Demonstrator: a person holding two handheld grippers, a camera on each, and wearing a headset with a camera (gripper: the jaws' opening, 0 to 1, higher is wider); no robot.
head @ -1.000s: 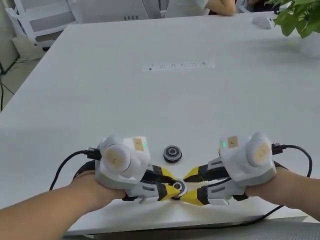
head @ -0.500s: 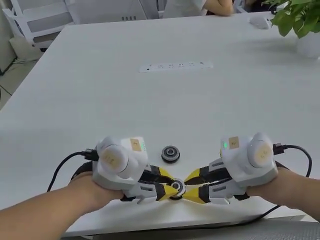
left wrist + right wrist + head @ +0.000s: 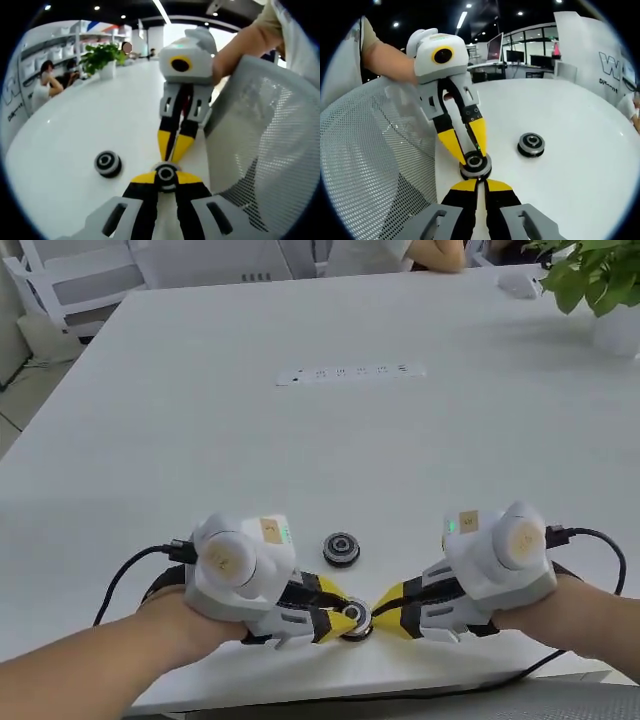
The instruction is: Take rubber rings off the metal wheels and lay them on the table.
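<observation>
**Status:** early. First wheel is being worked; I judge that no ring has come off yet.

**Position.** Both grippers meet tip to tip at the near edge of the table (image 3: pixel 300 460), over one metal wheel.
- The left gripper (image 3: pixel 338 618) comes in from the left. Its yellow jaws sit on either side of the held wheel (image 3: pixel 475 164) and pinch it by the rim. I cannot tell whether the wheel rests on the table top or hangs just over it.
- The right gripper (image 3: pixel 378 617) comes in from the right. Its jaws are pressed together, with the tips touching the right side of the same wheel. Whether a lip of rubber is caught between them is too small to make out.

**Second wheel.** The second wheel (image 3: pixel 341 548) lies flat on the table, just far of the grippers and apart from them. Its rubber ring (image 3: pixel 531 151) reads as a dark band seated around the metal hub.

**Count.**
- Rings laid on the table: zero, by my reading.
- The held wheel appears to carry its dark band too, so the peel is at most begun.

**Left to do.**
- Work the ring over the rim of the held wheel and lay it down.
- Repeat on the second wheel.

**Surroundings.** A power strip (image 3: pixel 350 372) lies far across mid-table, and a potted plant (image 3: pixel 590 275) stands at the far right. A mesh chair (image 3: pixel 260 150) sits close by the near edge. None of them looks to be in the way.
</observation>
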